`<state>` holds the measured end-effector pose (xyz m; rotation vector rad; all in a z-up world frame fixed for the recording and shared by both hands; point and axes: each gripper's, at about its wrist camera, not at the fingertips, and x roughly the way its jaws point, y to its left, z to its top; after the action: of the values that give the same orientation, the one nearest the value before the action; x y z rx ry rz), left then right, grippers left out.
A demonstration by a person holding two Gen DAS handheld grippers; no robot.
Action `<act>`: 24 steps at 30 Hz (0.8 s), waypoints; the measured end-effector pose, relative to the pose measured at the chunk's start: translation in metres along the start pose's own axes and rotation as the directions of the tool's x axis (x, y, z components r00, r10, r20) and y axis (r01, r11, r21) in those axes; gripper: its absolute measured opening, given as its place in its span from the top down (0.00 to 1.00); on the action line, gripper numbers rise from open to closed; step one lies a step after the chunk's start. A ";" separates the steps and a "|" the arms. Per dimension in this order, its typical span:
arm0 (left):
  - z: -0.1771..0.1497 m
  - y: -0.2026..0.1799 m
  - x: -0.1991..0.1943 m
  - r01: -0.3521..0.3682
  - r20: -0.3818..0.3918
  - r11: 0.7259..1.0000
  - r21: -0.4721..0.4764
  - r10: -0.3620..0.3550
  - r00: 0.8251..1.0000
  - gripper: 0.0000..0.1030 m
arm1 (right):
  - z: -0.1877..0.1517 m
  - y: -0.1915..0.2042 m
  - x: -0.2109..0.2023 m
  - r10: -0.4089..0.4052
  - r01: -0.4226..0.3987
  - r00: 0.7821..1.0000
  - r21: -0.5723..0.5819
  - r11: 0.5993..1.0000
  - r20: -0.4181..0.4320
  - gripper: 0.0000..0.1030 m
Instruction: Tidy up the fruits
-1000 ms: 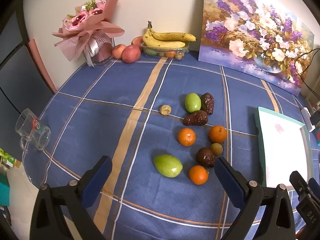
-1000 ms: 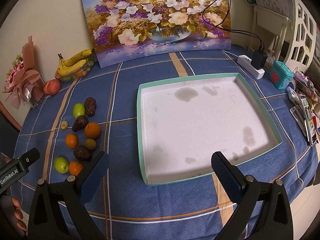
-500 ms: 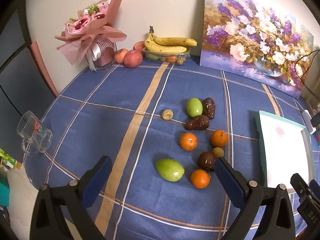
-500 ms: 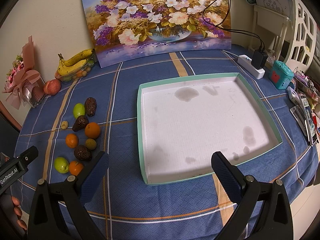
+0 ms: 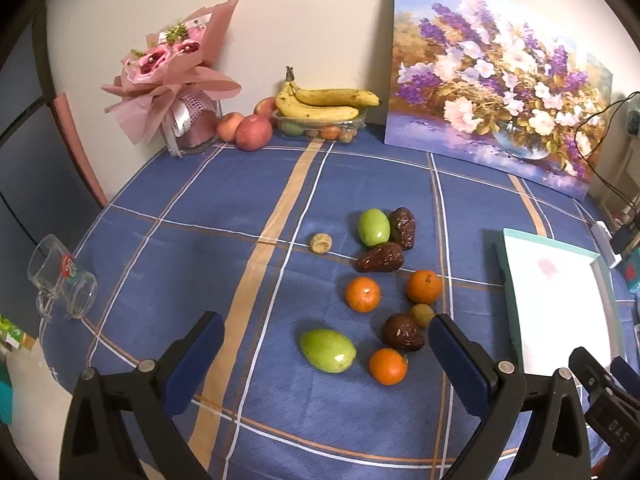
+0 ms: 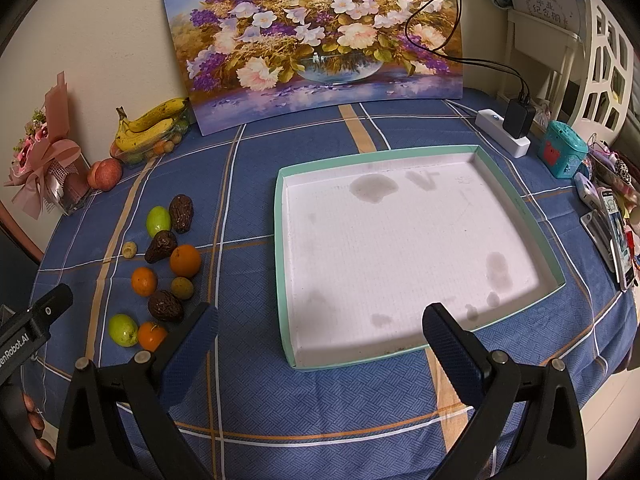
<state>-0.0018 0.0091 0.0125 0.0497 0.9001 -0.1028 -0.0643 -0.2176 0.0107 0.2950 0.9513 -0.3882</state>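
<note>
Fruits lie loose in a cluster on the blue checked tabletop (image 5: 168, 240), left of the tray (image 6: 516, 200), which stands apart from them with nothing in it.

In the left wrist view we see the nearest green fruit (image 5: 327, 350) lying with its long axis running from upper left to lower right, its narrower end toward the near orange (image 5: 387, 366) just beside it. The far green fruit (image 5: 373, 227) stands more nearly upright in the picture, its long axis tipped slightly to the right, and touches a dark date (image 5: 402, 227) whose long axis runs almost parallel to it. A second date (image 5: 380, 257) lies crosswise below them, long axis near horizontal, its thin end pointing left. A third date (image 5: 401, 333) sits near the right finger of our left hand-held gripper (image 5: 326, 354), beside a small greenish round fruit (image 5: 422, 314). Two more oranges (image 5: 363, 294) (image 5: 424, 287) rest between the dates. A small tan fruit (image 5: 320, 243) lies alone to the left of the group.

Our left hand-held gripper hangs over the near edge of the cluster, jaws spread wide, holding nothing. Our right hand-held gripper (image 6: 320, 340) hangs over the tray's near rim, jaws likewise wide apart and holding nothing.

Against the wall we see bananas (image 5: 324, 104) on a clear container and apples (image 5: 253, 131) beside it.
</note>
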 end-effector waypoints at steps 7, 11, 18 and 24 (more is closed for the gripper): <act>0.005 0.000 0.002 -0.005 0.005 1.000 0.007 0.005 1.000 0.00 | 0.002 0.000 0.000 0.013 -0.013 1.000 -0.001 1.000 0.005 0.01; 0.019 0.005 0.018 0.003 -0.048 1.000 -0.026 -0.004 0.999 0.00 | 0.014 0.005 0.002 0.050 -0.050 0.999 -0.008 0.999 0.020 0.01; 0.043 0.019 0.042 -0.036 -0.085 0.995 -0.090 0.029 0.996 0.00 | 0.046 0.027 0.006 0.097 -0.095 0.994 -0.052 0.994 0.054 0.02; 0.061 0.031 0.063 -0.060 -0.092 0.990 -0.130 0.049 0.995 0.00 | 0.069 0.047 0.026 0.146 -0.144 0.989 -0.083 0.986 0.020 0.15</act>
<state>0.0879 0.0299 0.0012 -0.0452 0.9915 0.0105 0.0208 -0.2088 0.0301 0.2822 0.9112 -0.2187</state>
